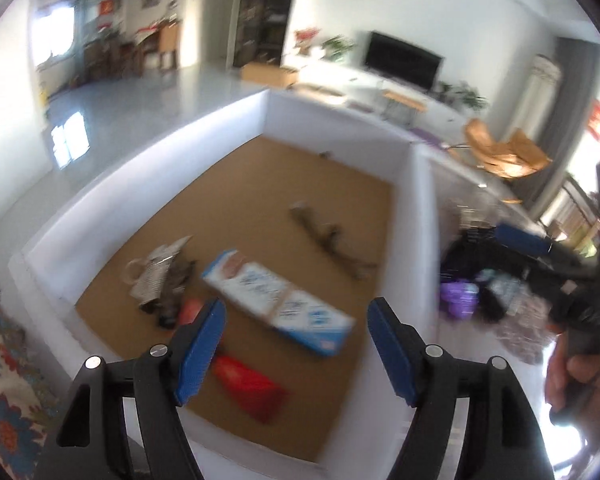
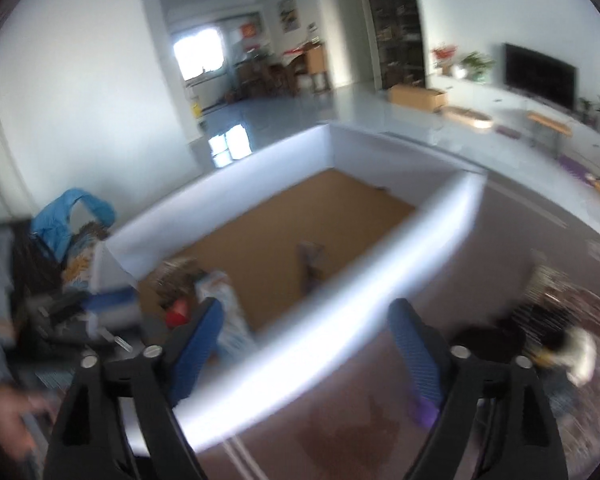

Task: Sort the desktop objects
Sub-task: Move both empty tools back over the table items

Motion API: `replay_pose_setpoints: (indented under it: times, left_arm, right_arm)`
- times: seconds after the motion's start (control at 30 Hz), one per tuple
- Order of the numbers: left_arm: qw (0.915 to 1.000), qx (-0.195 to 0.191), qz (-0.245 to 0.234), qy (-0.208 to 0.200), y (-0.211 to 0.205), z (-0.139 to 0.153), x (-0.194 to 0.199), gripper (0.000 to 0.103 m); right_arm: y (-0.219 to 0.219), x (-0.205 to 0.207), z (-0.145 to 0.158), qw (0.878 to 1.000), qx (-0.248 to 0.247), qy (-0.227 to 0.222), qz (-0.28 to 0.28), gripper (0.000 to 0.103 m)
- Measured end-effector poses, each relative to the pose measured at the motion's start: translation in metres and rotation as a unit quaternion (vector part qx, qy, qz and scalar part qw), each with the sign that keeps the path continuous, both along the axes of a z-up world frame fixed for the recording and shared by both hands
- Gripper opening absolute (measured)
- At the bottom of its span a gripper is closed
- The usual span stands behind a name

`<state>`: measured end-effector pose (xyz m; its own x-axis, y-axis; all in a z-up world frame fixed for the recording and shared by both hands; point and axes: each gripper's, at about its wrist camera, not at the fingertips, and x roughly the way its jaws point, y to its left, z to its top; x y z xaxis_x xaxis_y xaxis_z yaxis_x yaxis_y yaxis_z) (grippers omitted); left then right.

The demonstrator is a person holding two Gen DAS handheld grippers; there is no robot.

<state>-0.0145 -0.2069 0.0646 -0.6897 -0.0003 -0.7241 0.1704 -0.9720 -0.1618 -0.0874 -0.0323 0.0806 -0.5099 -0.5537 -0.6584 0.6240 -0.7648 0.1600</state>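
Our left claw [image 1: 296,344] fills the bottom of the left wrist view, its blue fingers [image 1: 200,350] spread wide with nothing between them. It hangs over a white-walled tray [image 1: 140,168] with a brown cardboard floor. Inside we see a long blue-and-white box [image 1: 278,298] lying flat near the middle, a red packet [image 1: 252,390] close to the near edge just below the left finger, a crumpled silvery wrapper [image 1: 160,276] with a dark bundle beside it to the left of the box, and a brownish stick-like piece [image 1: 332,246] farther back; blur keeps us from saying more about these.

Right of the tray wall, a heap of dark and purple things [image 1: 472,280] lies on the bench, too smeared to name.

Our right claw [image 2: 308,340] is likewise open and empty, straddling the tray's near white wall [image 2: 340,292] in its own view. A black-and-white object [image 2: 576,352] lies beside its right finger, heavily blurred.
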Motion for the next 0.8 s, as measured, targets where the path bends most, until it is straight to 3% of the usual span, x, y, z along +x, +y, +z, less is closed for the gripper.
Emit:
replay_pose_setpoints:
  times: [0.13,0.2,0.23,0.3,0.37,0.47,0.53,0.63,0.67,0.8]
  left_arm:
    - [0.9963,0.003,-0.079,0.033,0.056,0.025,0.017,0.078]
    - [0.9908,0.007,-0.128,0.043,0.098,0.028,0.020,0.097]
    - [0.9889,0.008,-0.142,0.044,0.110,0.027,0.019,0.099]
    - [0.9833,0.004,-0.180,0.029,0.145,0.014,0.013,0.101]
    - [0.9795,-0.015,-0.200,-0.012,0.176,-0.014,0.000,0.101]
    - [0.9747,-0.024,-0.207,-0.081,0.199,-0.058,-0.023,0.101]
    - [0.9717,-0.030,-0.201,-0.121,0.207,-0.086,-0.037,0.101]
    - [0.9702,-0.044,-0.187,-0.147,0.206,-0.106,-0.044,0.101]
    - [0.9714,-0.045,-0.179,-0.150,0.204,-0.107,-0.048,0.101]
    - [0.9827,-0.073,-0.139,-0.098,0.199,-0.082,-0.060,0.101]
  right_arm:
    - [0.100,0.015,-0.022,0.996,0.039,0.010,-0.078,0.094]
    - [0.149,0.021,-0.042,0.990,0.069,-0.002,-0.120,0.094]
    - [0.177,0.025,-0.054,0.986,0.090,-0.012,-0.143,0.094]
    - [0.217,0.033,-0.075,0.975,0.129,-0.030,-0.177,0.094]
    - [0.254,0.044,-0.095,0.966,0.150,-0.052,-0.204,0.094]
    - [0.283,0.058,-0.115,0.959,0.153,-0.078,-0.226,0.095]
    - [0.302,0.072,-0.122,0.960,0.127,-0.080,-0.235,0.098]
    - [0.305,0.079,-0.122,0.958,0.124,-0.069,-0.249,0.101]
    - [0.304,0.079,-0.121,0.958,0.126,-0.066,-0.251,0.101]
    - [0.305,0.076,-0.121,0.957,0.122,-0.070,-0.256,0.103]
